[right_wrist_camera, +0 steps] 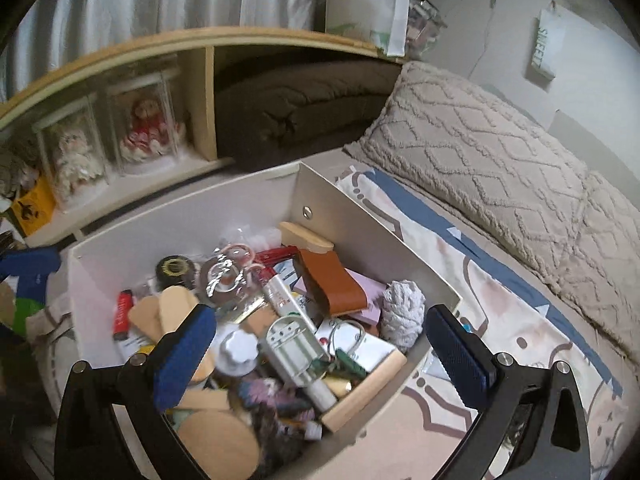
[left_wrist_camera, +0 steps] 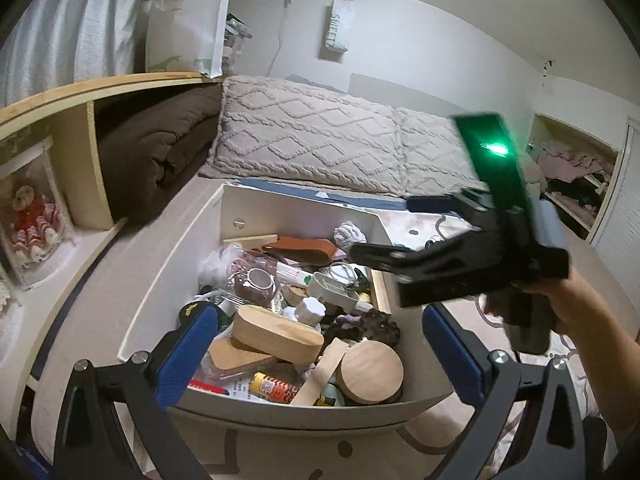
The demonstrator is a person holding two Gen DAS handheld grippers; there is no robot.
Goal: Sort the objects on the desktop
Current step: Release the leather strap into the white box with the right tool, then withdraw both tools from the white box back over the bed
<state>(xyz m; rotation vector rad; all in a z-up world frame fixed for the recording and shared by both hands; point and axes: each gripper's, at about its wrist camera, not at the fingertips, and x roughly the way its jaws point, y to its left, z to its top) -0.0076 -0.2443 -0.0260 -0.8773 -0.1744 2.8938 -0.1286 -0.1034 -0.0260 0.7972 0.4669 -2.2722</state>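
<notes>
- Drawer box, white and open-topped, rests on the patterned bedspread; it is the landmark, and the objects to sort lie heaped inside it.
- Right gripper hovers above the box's near-right corner with its jaws spread as wide as they go and nothing between the blue pads.
- Left gripper hangs over the box's near edge, also wide open and empty.
- Inside, the brown leather case lies toward the far wall, the white yarn ball against the right wall, and the oval wooden box near the front.
- My judgement: pick a top-lying, uncovered piece such as the yarn ball, descend straight over it, and close only once both pads flank it, so neighbours are not dragged.
</notes>
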